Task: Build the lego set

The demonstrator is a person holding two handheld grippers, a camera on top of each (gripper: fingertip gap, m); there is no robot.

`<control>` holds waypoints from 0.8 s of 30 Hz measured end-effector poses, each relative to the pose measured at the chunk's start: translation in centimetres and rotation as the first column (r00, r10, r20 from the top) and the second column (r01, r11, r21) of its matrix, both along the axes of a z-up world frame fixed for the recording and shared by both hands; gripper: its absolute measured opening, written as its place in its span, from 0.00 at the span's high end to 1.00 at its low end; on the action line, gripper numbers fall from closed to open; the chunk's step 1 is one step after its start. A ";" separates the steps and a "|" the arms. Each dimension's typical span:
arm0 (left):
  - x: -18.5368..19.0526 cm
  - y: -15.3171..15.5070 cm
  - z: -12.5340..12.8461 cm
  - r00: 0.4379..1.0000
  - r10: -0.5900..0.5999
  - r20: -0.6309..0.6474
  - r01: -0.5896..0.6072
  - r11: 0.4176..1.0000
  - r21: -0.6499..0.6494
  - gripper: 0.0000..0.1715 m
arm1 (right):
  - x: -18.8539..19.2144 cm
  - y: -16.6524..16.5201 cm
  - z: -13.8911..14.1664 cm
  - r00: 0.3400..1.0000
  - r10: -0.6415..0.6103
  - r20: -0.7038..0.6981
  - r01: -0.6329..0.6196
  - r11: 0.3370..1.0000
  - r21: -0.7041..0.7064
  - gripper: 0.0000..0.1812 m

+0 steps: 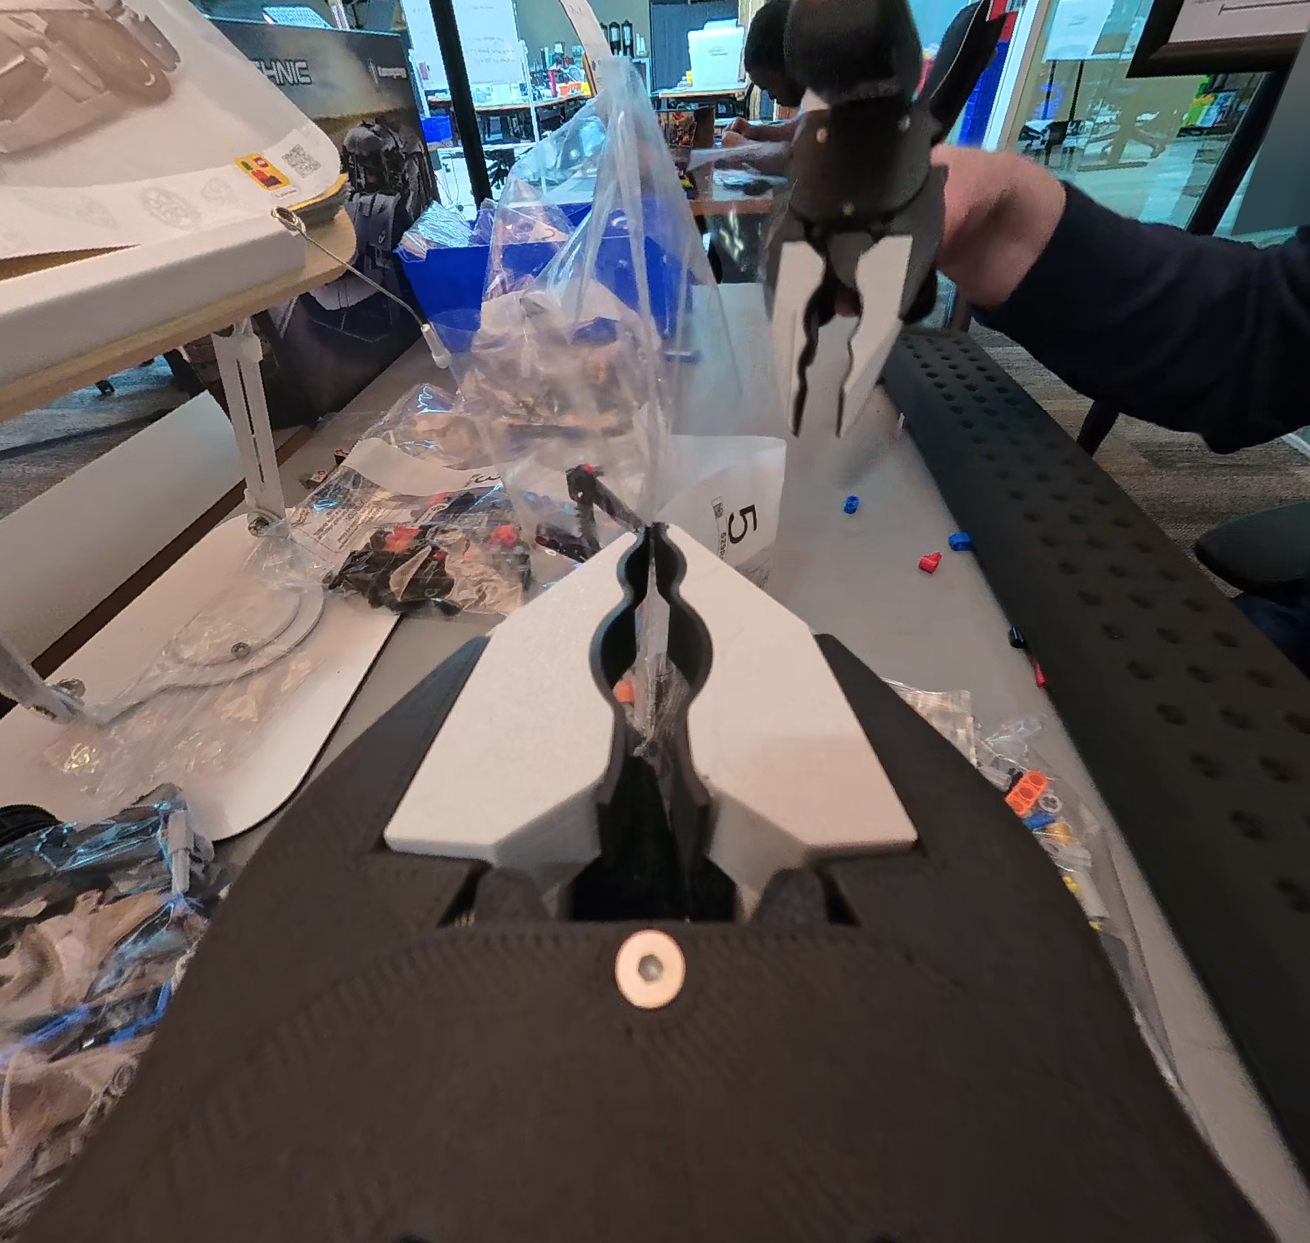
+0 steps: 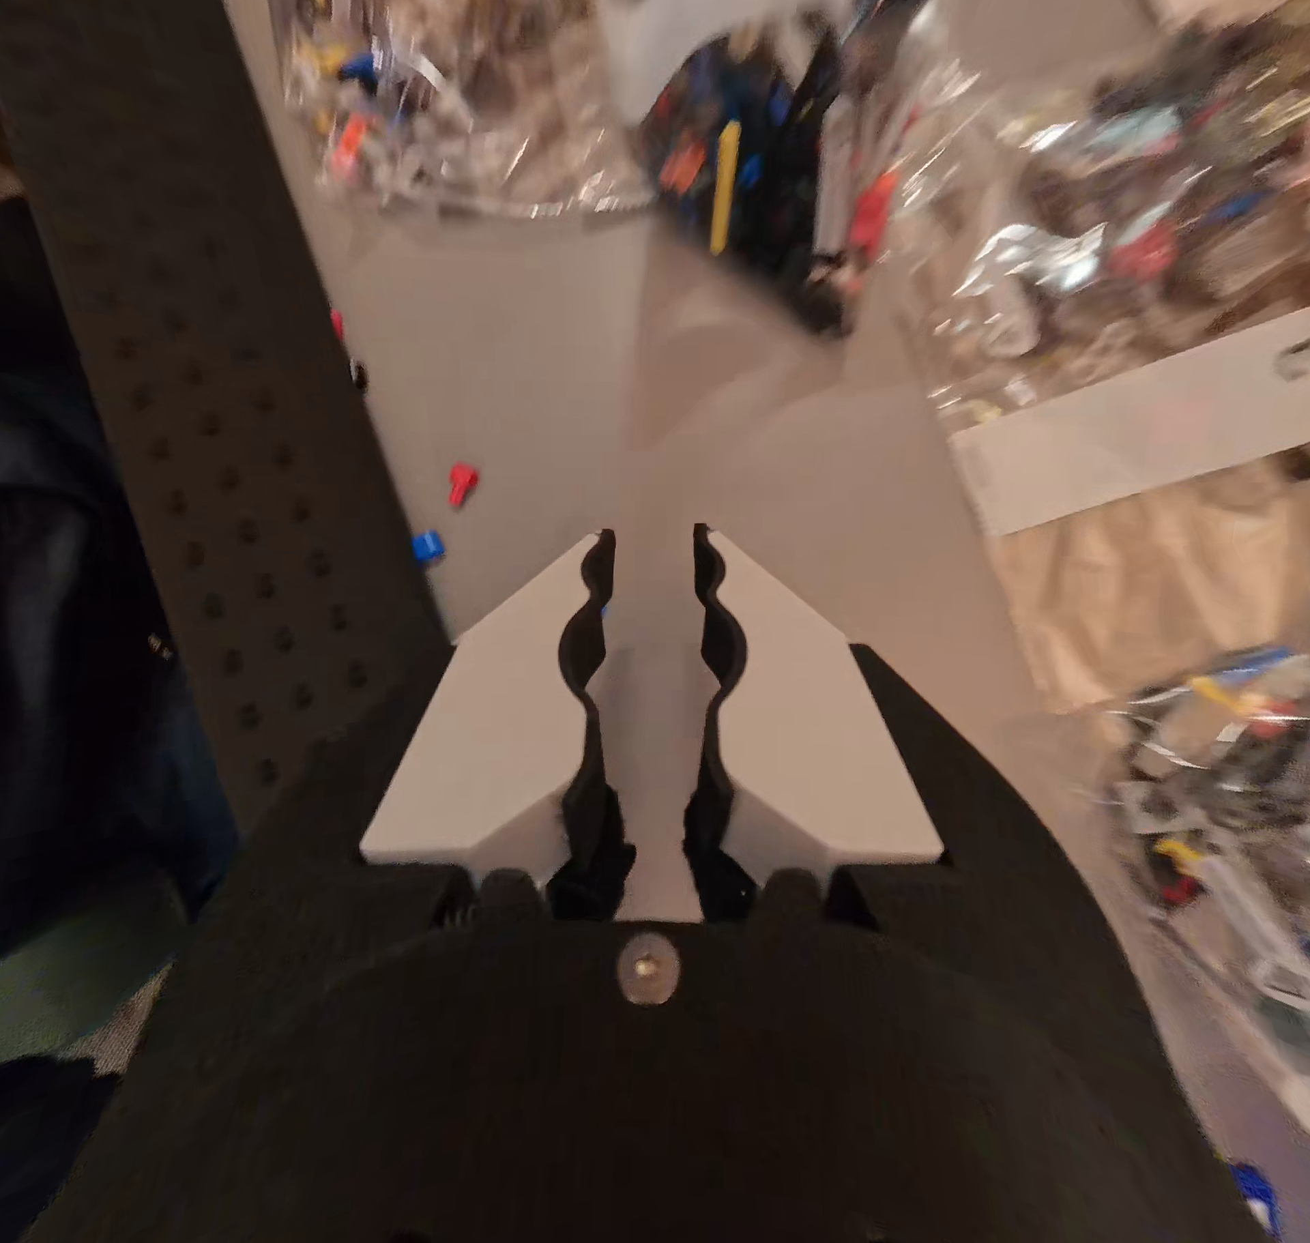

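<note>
A clear plastic bag (image 1: pixel 602 273) with a few Lego parts at its bottom stands up above the grey bench (image 1: pixel 886 599), its lower edge pinched between the pressed-together left tongs (image 1: pixel 653 532). Just behind it lie a white numbered bag (image 1: pixel 730 500) and flat bags of dark and red parts (image 1: pixel 425 550). The right tongs (image 1: pixel 819 426), held in a hand (image 1: pixel 992 238), hang spread and empty over the bench to the right of the bag; in their own blurred view they (image 2: pixel 653 532) point down at bare bench. Loose red (image 1: pixel 930 561) and blue pieces (image 1: pixel 959 540) lie near a black perforated rail (image 1: pixel 1106 571) along the bench edge. An instruction booklet on a stand (image 1: pixel 127 167) rises at left.
</note>
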State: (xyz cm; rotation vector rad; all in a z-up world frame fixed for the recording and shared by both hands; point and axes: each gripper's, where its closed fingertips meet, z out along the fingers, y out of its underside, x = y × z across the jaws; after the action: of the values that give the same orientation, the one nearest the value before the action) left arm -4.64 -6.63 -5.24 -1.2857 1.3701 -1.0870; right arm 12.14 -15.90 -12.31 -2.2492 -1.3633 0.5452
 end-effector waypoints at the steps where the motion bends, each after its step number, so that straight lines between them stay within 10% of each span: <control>1: 0.0 0.0 0.0 1.000 0.001 -0.001 -0.001 1.000 0.001 1.00 | 0.0 -0.8 -1.2 0.999 0.016 0.030 -0.015 0.999 -0.037 0.89; 5: 0.0 0.0 0.0 1.000 0.000 -0.004 0.000 1.000 0.004 1.00 | 0.7 -2.6 -5.4 0.983 0.061 0.174 -0.043 0.993 -0.109 0.89; 24: 0.1 -0.1 0.0 1.000 -0.001 -0.008 0.001 1.000 0.008 1.00 | -1.6 -2.1 -5.3 0.977 0.135 0.166 -0.124 0.989 -0.078 0.97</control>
State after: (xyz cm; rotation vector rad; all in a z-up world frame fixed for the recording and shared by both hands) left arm -4.59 -6.73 -5.21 -1.2849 1.3803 -1.0765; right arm 10.50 -17.97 -17.57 -2.3175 -1.6083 0.4560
